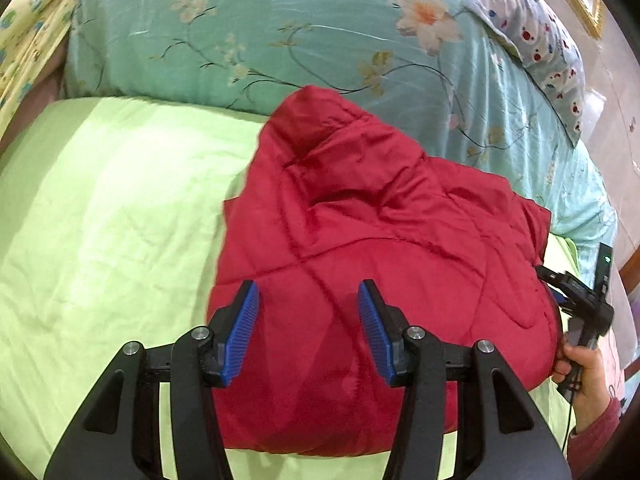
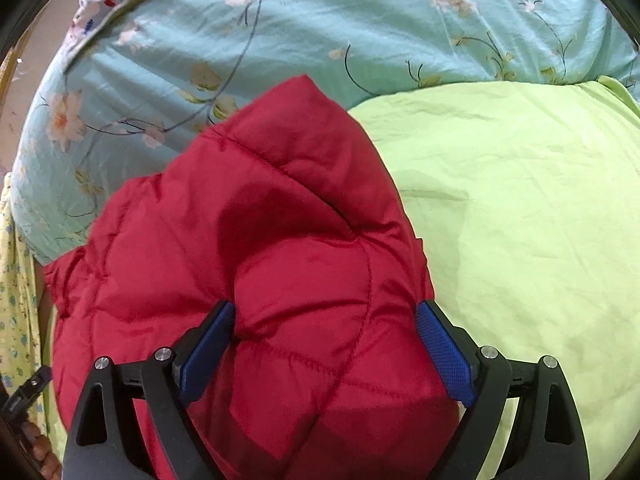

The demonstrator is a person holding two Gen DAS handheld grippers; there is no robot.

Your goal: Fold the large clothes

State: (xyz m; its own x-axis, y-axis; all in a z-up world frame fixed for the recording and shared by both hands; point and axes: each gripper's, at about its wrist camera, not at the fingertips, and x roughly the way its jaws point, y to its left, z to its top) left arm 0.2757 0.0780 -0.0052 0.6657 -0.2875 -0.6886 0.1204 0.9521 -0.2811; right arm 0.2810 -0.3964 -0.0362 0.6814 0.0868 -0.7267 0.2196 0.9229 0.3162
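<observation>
— What's the right tool point(image 2: 326, 356) doing?

— Its blue pads point(image 2: 444, 354) stand wide, with a thick bulge of the red quilted jacket point(image 2: 280, 248) filling the gap between them. The left-hand pad is sunk into the padding and the other lies against the jacket's edge, so it is clamped on the garment. A hand point(image 1: 582, 364) grips that tool's handle by the jacket's right side.

— And the left tool point(image 1: 308, 332)?

— About half open, nothing between its pads point(image 1: 240, 332). It hangs over the near part of the jacket (from its own camera I can't tell whether the tips brush the cloth).

— Where does the jacket lie?

— Bunched in a puffy heap on the light green sheet point(image 1: 112, 216) of the bed, towards the right side. Its far end rises to a blunt peak that reaches the teal floral duvet point(image 1: 248, 28), which is piled along the far edge of the bed.

— Anything else about?

— A pale pillow with small red and blue prints point(image 1: 540, 36) rests on the duvet at the far right corner, and a yellow patterned cloth point(image 1: 32, 28) hangs at the far left.
</observation>
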